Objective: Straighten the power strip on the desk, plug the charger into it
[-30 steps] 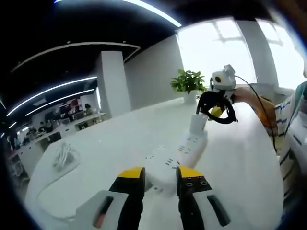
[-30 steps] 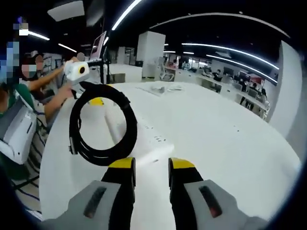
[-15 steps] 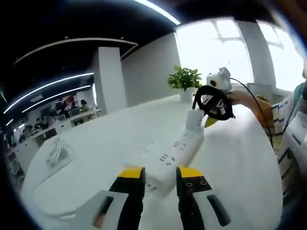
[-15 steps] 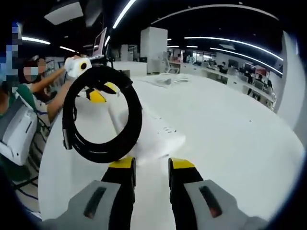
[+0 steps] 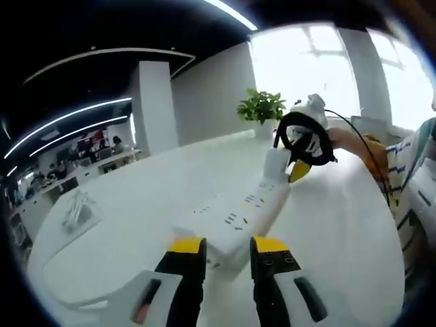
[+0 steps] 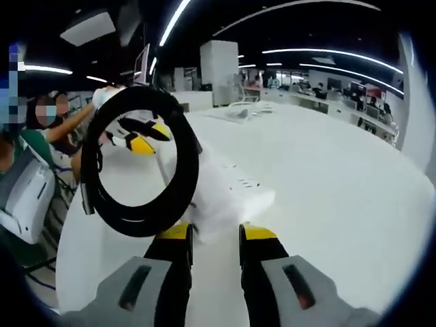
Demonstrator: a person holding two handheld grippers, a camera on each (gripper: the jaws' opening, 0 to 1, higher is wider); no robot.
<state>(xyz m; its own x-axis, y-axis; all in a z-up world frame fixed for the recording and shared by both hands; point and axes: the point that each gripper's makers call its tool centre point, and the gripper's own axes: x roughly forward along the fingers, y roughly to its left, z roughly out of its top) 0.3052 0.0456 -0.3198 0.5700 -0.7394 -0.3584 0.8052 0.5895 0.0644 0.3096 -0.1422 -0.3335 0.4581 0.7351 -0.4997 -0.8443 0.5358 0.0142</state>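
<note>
One white power strip point(image 5: 235, 218) lies on one white bench point(image 5: 136, 225). One white charger point(image 6: 216, 204) carries one coil of black cable point(image 6: 139, 167). Two grippers are there, the left gripper point(image 5: 227, 248) and the right gripper point(image 6: 214, 235), each with two yellow-tipped jaws. One potted plant point(image 5: 262, 112) stands at the bench's far edge, and one clear packet point(image 5: 76, 210) lies far left.

The right gripper point(image 6: 214, 238) is seen rising from the near edge, its yellow-tipped jaws closed on a white charger point(image 6: 216, 204). A black coiled cable point(image 6: 139, 167) is hung from the charger, to the left. The power strip point(image 6: 242, 187) is laid on the white desk point(image 6: 340, 204) just beyond. Farther left, the left gripper point(image 6: 139, 136) is held by a person point(image 6: 34, 177).
</note>
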